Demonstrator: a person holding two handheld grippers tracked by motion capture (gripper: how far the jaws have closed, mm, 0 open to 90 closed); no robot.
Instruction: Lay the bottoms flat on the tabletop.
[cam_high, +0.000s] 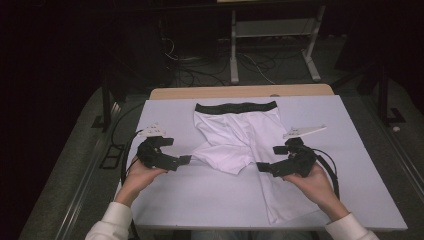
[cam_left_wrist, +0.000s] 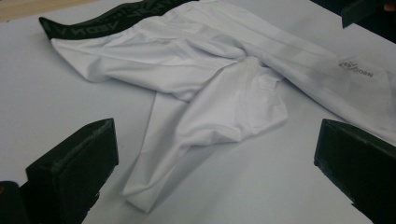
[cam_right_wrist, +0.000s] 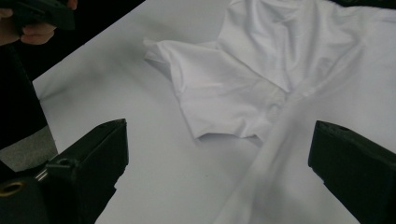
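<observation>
Both tools are held wide apart and grab nothing: the left gripper (cam_high: 186, 160) and the right gripper (cam_high: 262, 167) each have their black jaws spread, with only cloth and table between them. From largest to smallest, first comes the white table (cam_high: 200, 200), a big flat board that the person sits at. On it, near the middle and toward the far edge, lies a pair of white shorts (cam_high: 235, 135). They are soft, thin and wrinkled, with folds across the front. A black waistband (cam_high: 236, 107) with faint letters runs along the top, at the far side from the person. The shorts point away from the person, waistband far and legs near, so the long way runs from far to near. One leg is folded up short and bunched, ending just beside the left gripper. The other leg stretches long toward the near edge, passing under the right gripper. A small grey logo (cam_left_wrist: 356, 67) sits on that long leg.
</observation>
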